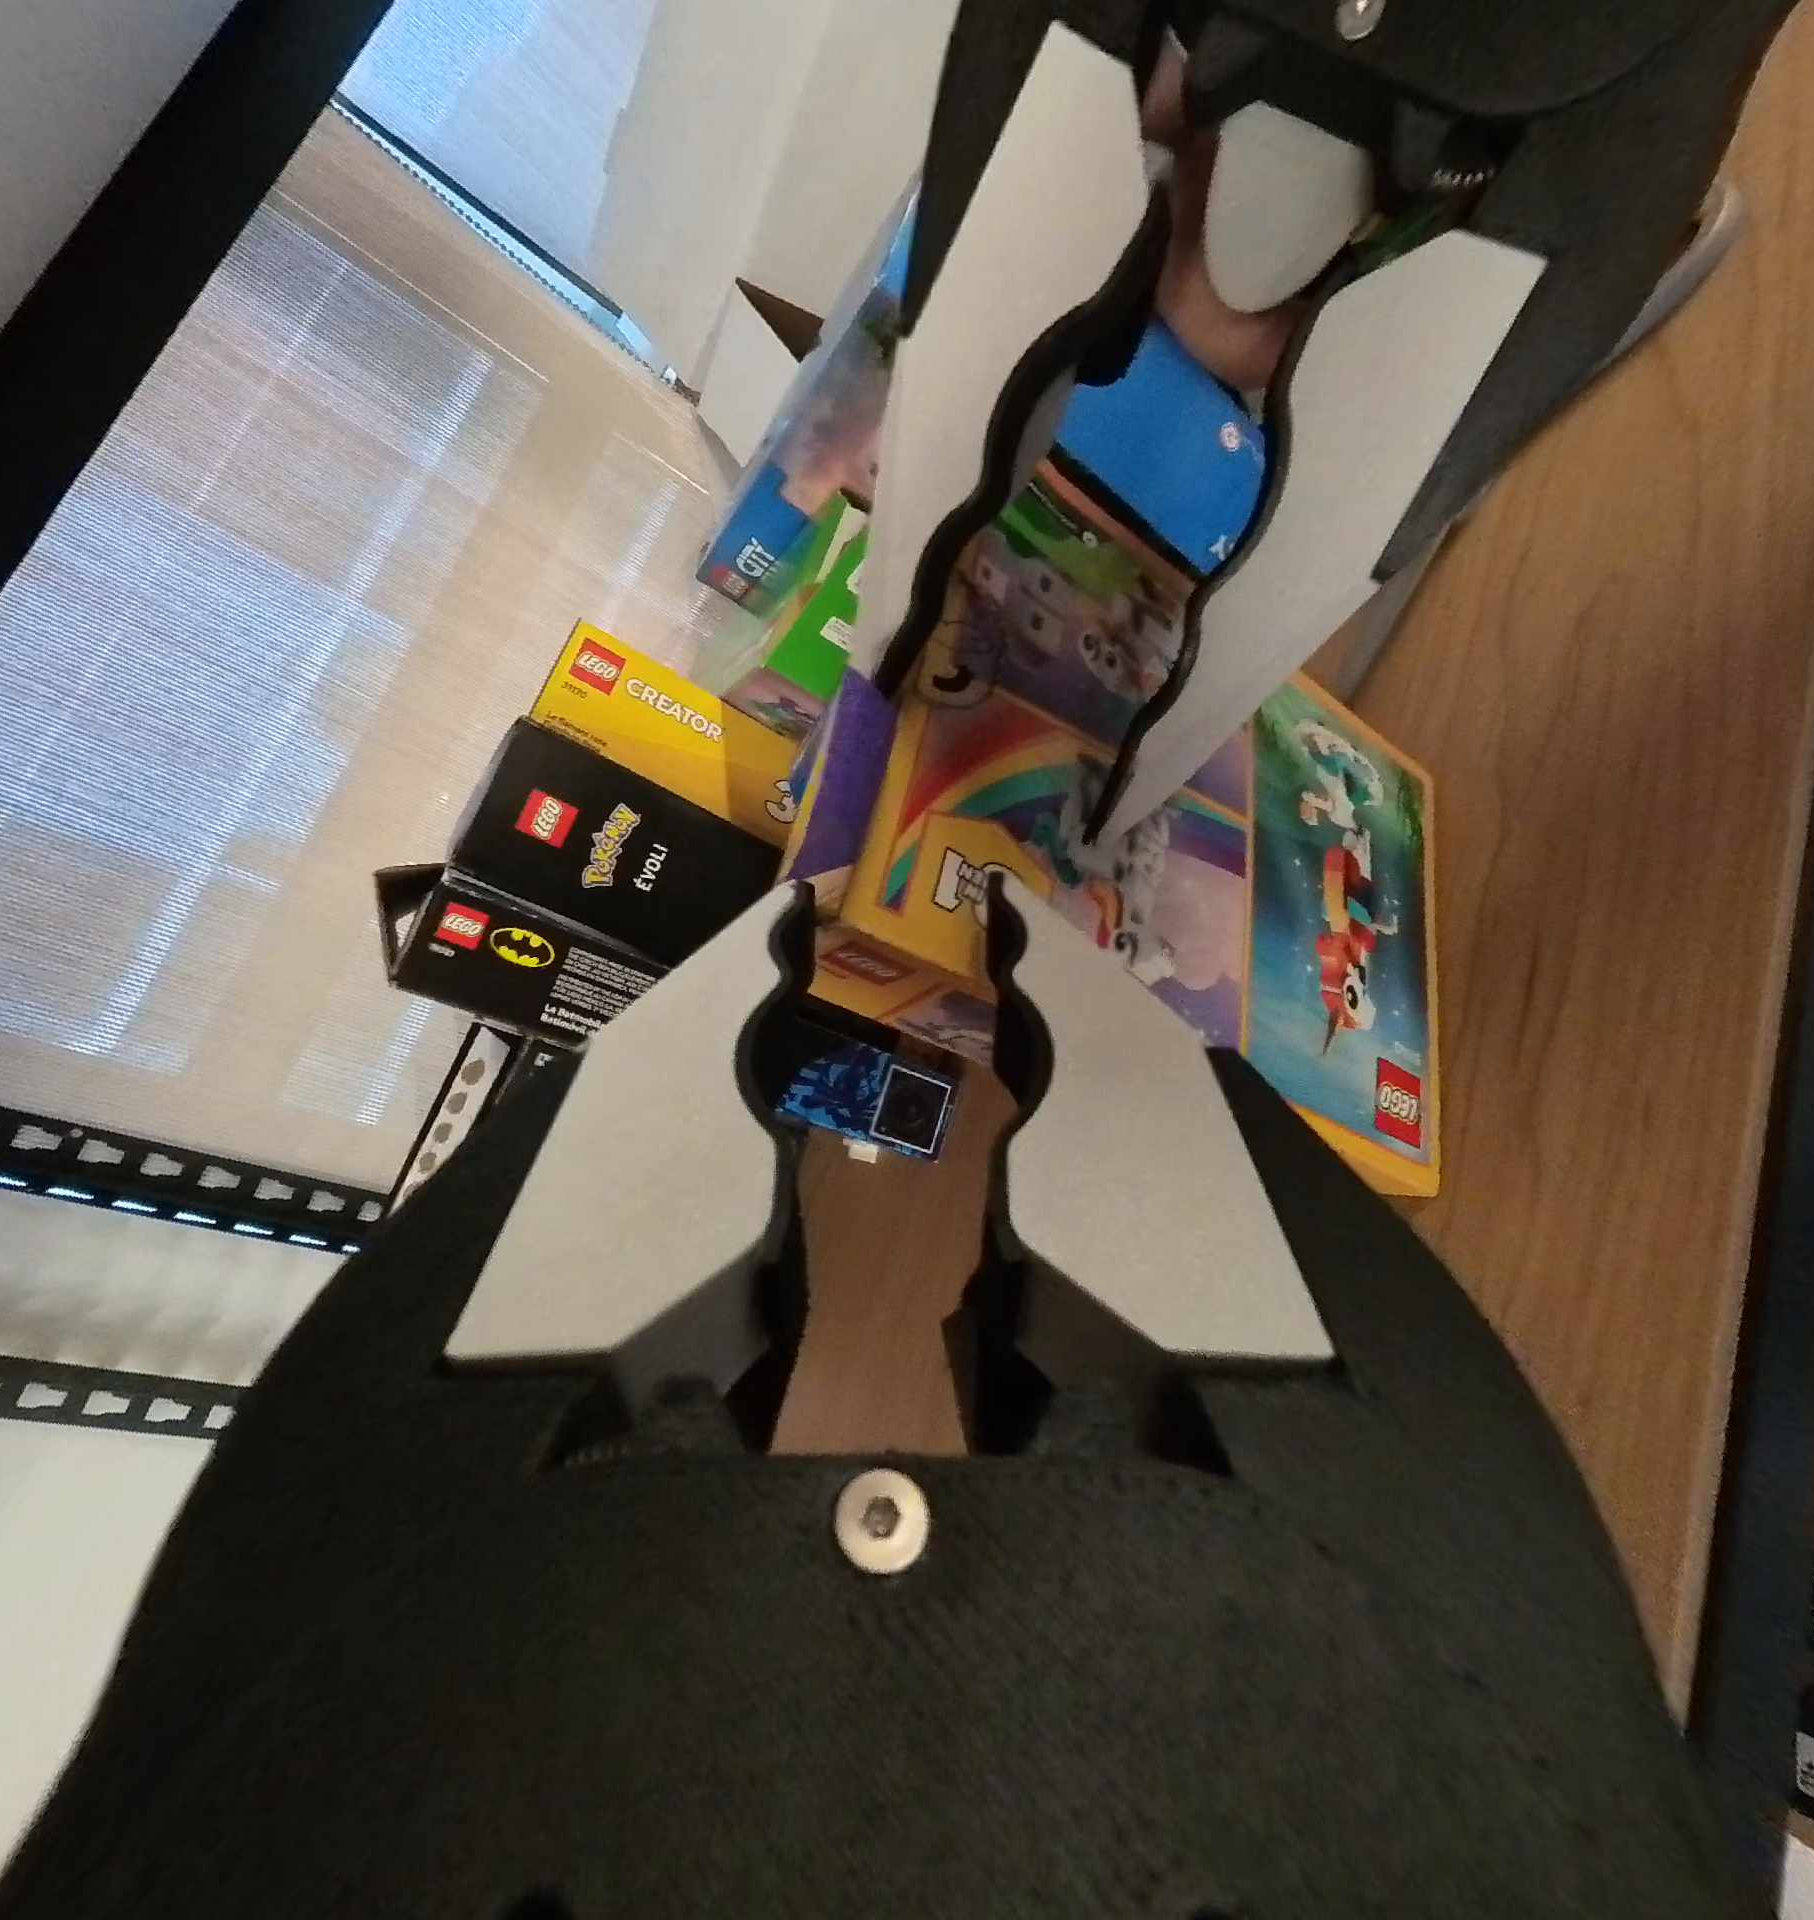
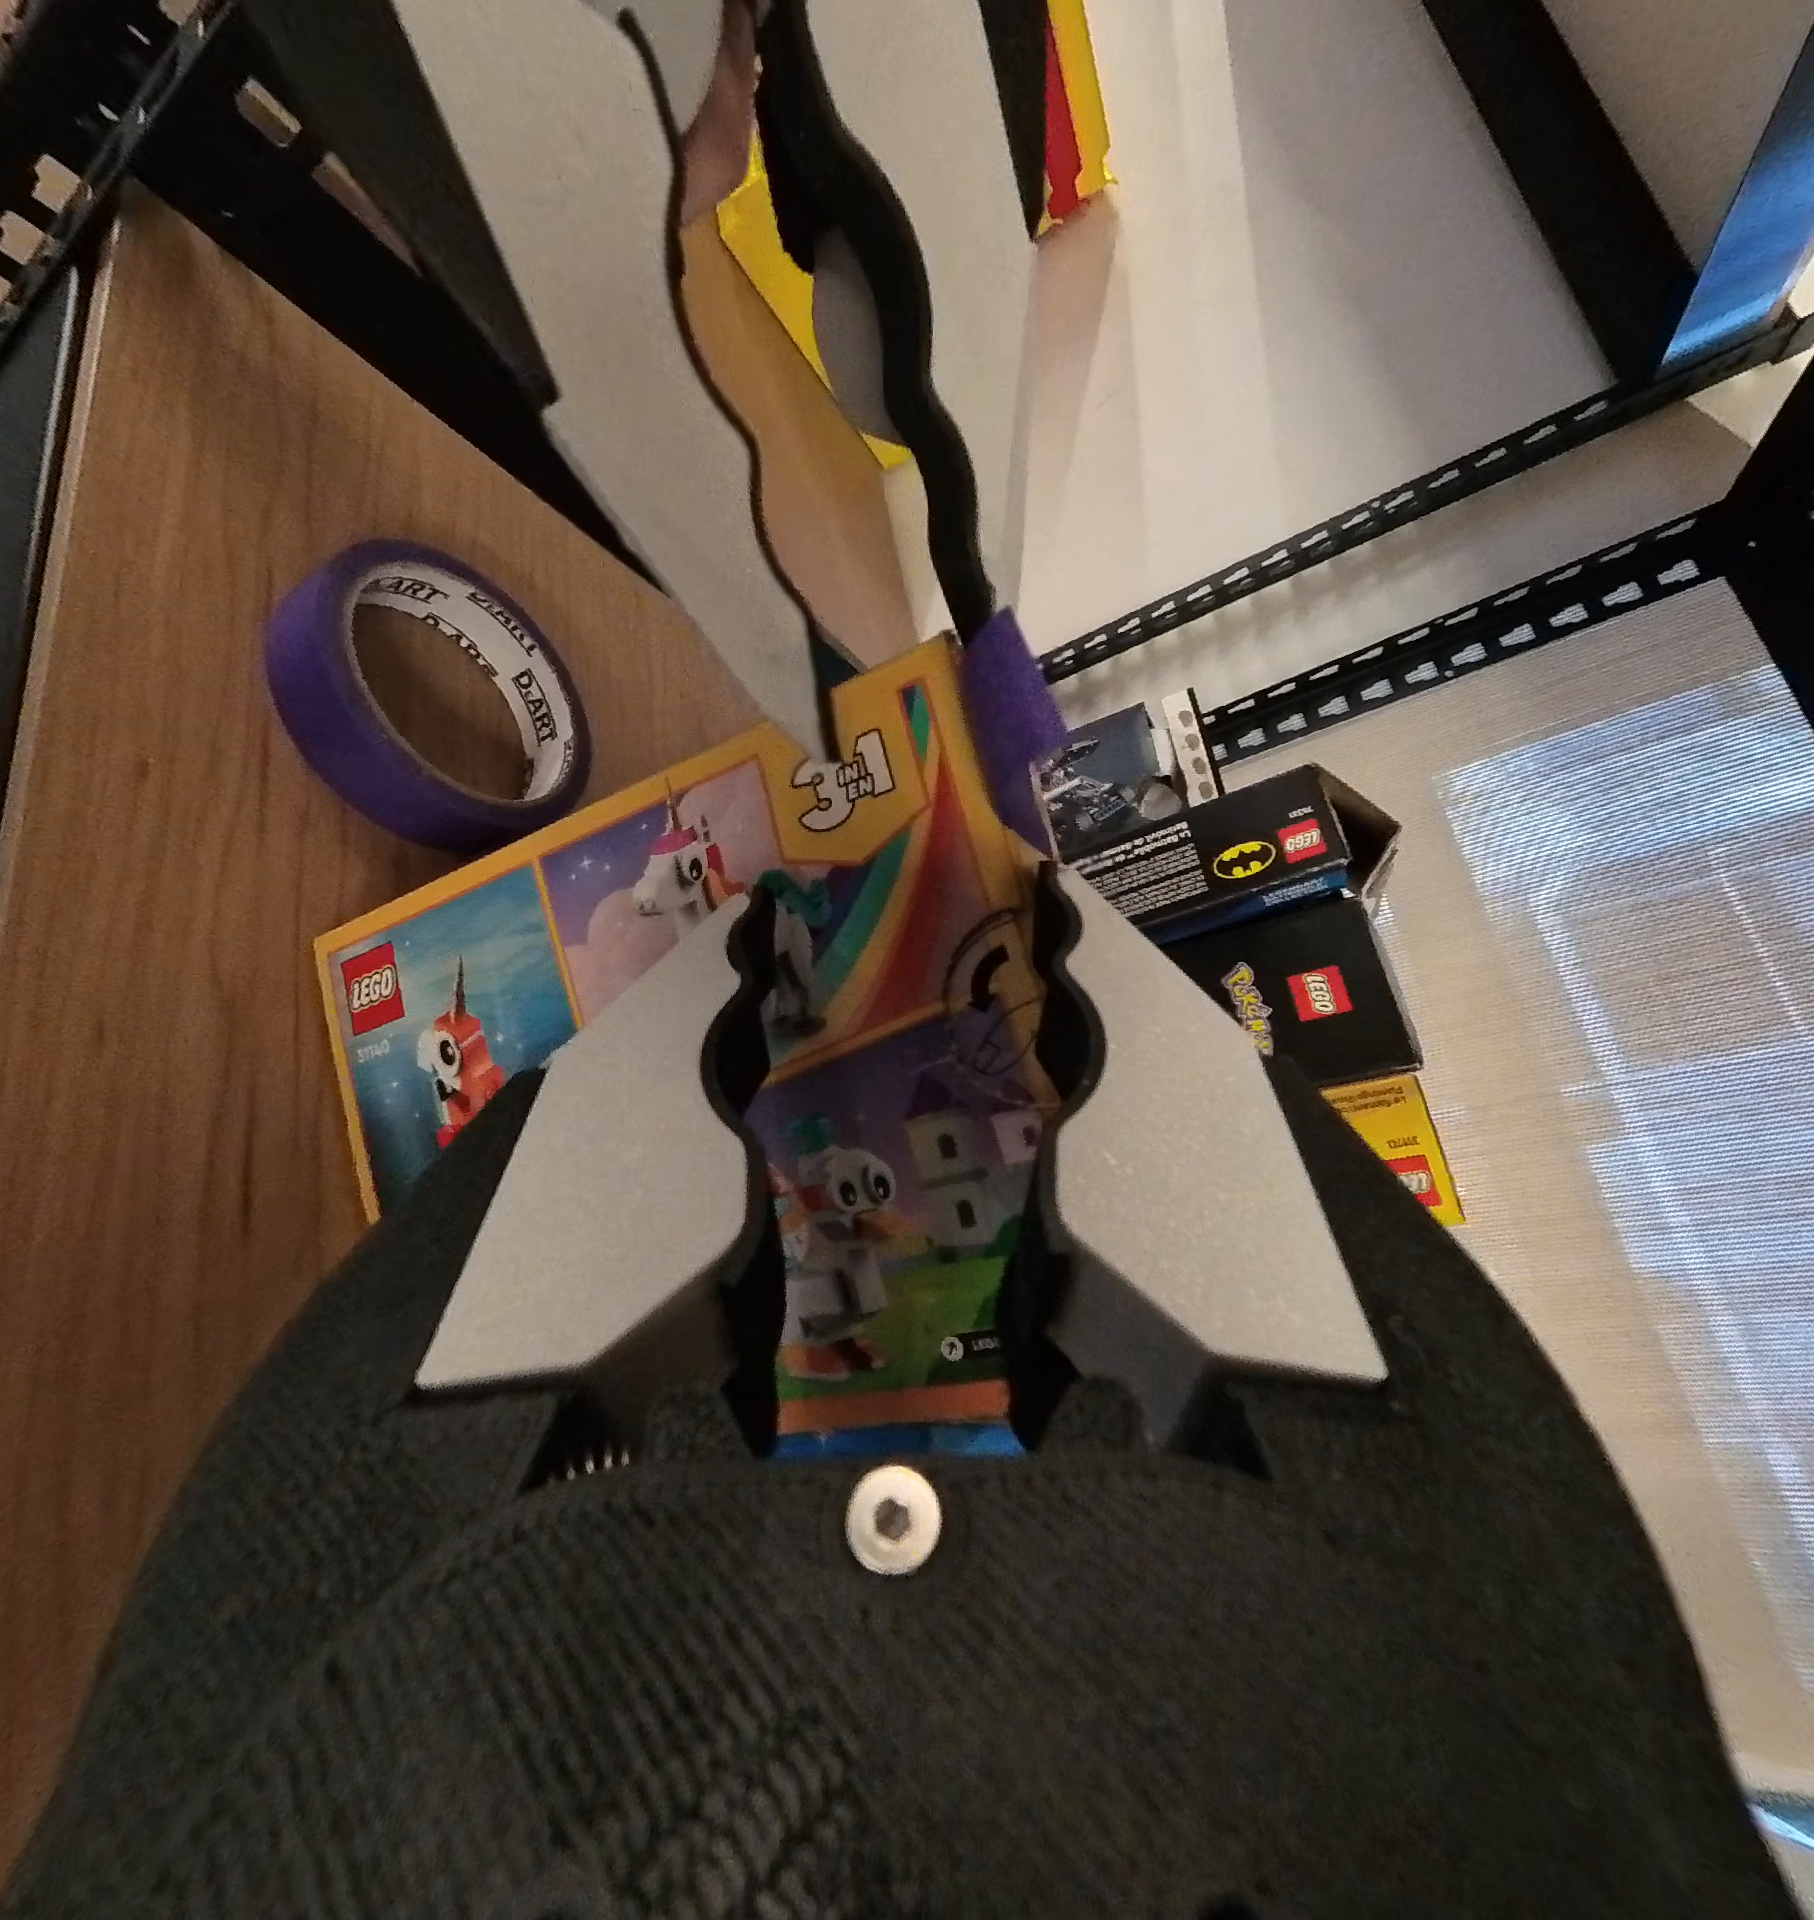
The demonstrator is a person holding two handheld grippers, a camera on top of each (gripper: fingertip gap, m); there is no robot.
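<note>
The left hand-held gripper (image 1: 887, 914) is released. Its jaws stand apart with nothing between them, and only a small blue box (image 1: 861, 1101) and bare wood show through the gap. Just beyond its left fingertip, a short purple strip (image 1: 846, 769) sits at the corner of a flat yellow toy box (image 1: 1329, 935). Whether the strip also sticks to that finger cannot be told. Farther out to the left of this gripper stand two black boxes (image 1: 612, 831) and a yellow box (image 1: 664, 707).

The toy box lies face up on the wooden shelf (image 1: 1609, 935), between the two grippers and under both sets of tips.

The right hand-held gripper (image 2: 892, 899) is also released, with its jaws spread over the box's printed face, which is far wider than the gap. In the left wrist view one of its tips appears to rest on that face. Firm contact is not certain.

Beyond this gripper, to its left, a roll of purple tape (image 2: 394, 779) lies just beside the box.

The box looks like light card on smooth wood, so sideways pressure would probably slide it, while pressure straight down would steady it.
</note>
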